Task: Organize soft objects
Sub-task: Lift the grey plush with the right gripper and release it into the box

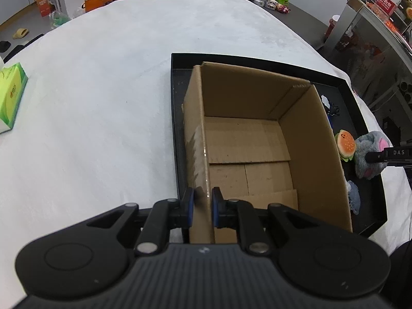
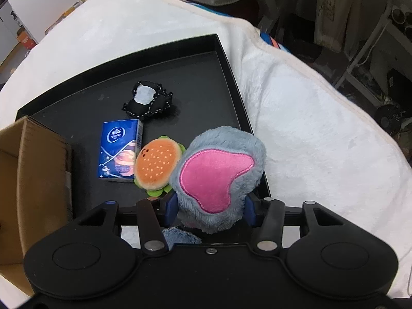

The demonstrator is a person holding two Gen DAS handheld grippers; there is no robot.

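Note:
An open cardboard box (image 1: 247, 139) stands in a black tray (image 1: 332, 81) on a white blanket. My left gripper (image 1: 203, 207) is shut on the box's near left wall. My right gripper (image 2: 211, 209) is shut on a grey plush toy with a pink patch (image 2: 219, 175), held just above the tray's right side (image 2: 231, 77); the toy also shows in the left wrist view (image 1: 369, 154). A burger plush (image 2: 157, 164), a blue tissue pack (image 2: 119, 152) and a black-and-white soft item (image 2: 146, 100) lie in the tray. The box's corner (image 2: 33, 170) is at the left.
A green tissue box (image 1: 11, 95) lies on the blanket at the far left. A blue fabric piece (image 2: 180, 235) lies under my right gripper. Shelves, bags and clutter stand on the floor beyond the blanket.

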